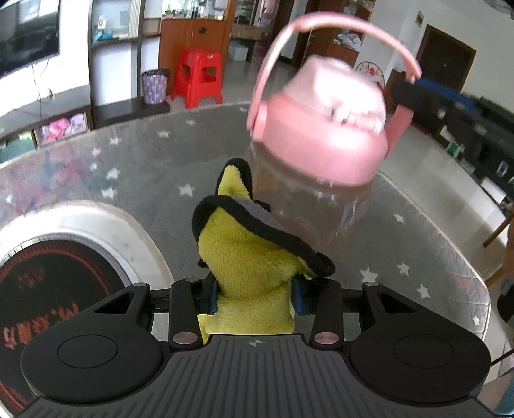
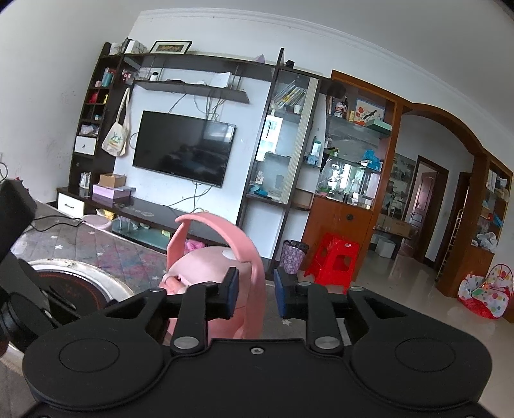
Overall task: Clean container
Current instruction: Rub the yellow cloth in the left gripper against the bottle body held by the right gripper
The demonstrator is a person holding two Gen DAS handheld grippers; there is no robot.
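Observation:
A clear plastic container [image 1: 308, 209] with a pink lid [image 1: 321, 135] and pink carry handle [image 1: 321, 22] stands on the table. My left gripper [image 1: 255, 299] is shut on a yellow-green cloth with black trim [image 1: 250, 250], whose upper end touches the container's left side. In the right wrist view my right gripper [image 2: 256, 294] sits around the pink handle [image 2: 253, 257] near the lid [image 2: 205, 263], its blue pads [image 2: 233, 292] on either side; a small gap shows on the right side. The right gripper also shows in the left wrist view [image 1: 414, 96] at the handle's right end.
The table has a grey star-patterned cover [image 1: 144, 160] under glass. A round induction hob with a white rim [image 1: 80, 225] is set in it at the left. Beyond the table are a red stool [image 1: 199, 77], a purple bin [image 1: 154, 85], a TV wall unit [image 2: 183, 148].

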